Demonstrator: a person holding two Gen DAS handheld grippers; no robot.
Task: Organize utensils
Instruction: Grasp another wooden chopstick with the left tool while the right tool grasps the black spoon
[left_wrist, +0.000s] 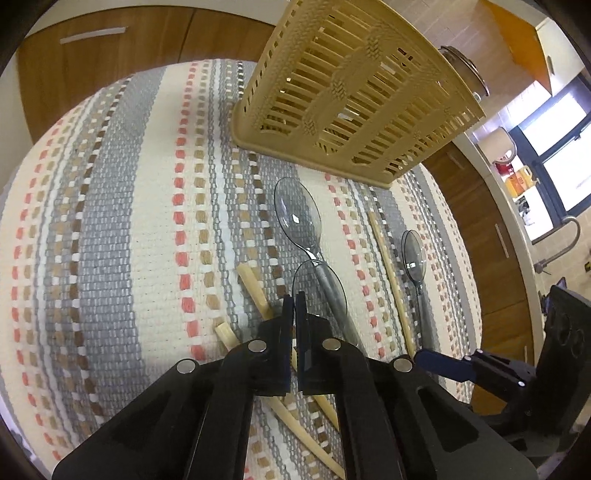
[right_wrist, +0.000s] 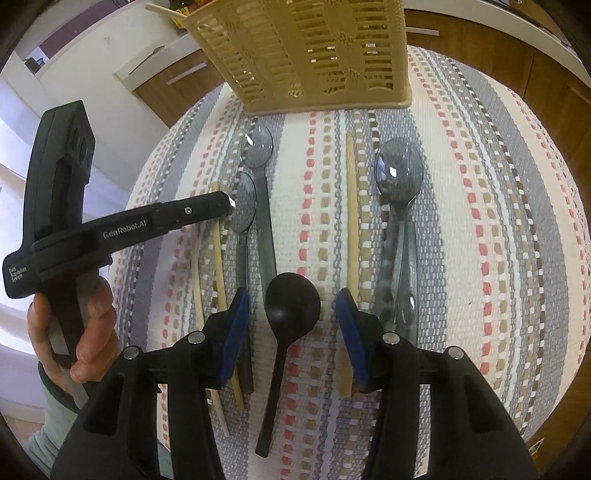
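Right wrist view: right tool (right_wrist: 291, 325) stood apart astride black plastic spoon (right_wrist: 291, 299), light, slick; grip its neck. Left tool (left_wrist: 294, 299) was together.

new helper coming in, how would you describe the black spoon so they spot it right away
Start at the beige slotted basket at the far edge of the striped mat. Come straight toward the near edge: the black spoon lies between the right gripper's open jaws. It is opaque matte black; the other spoons are see-through grey.
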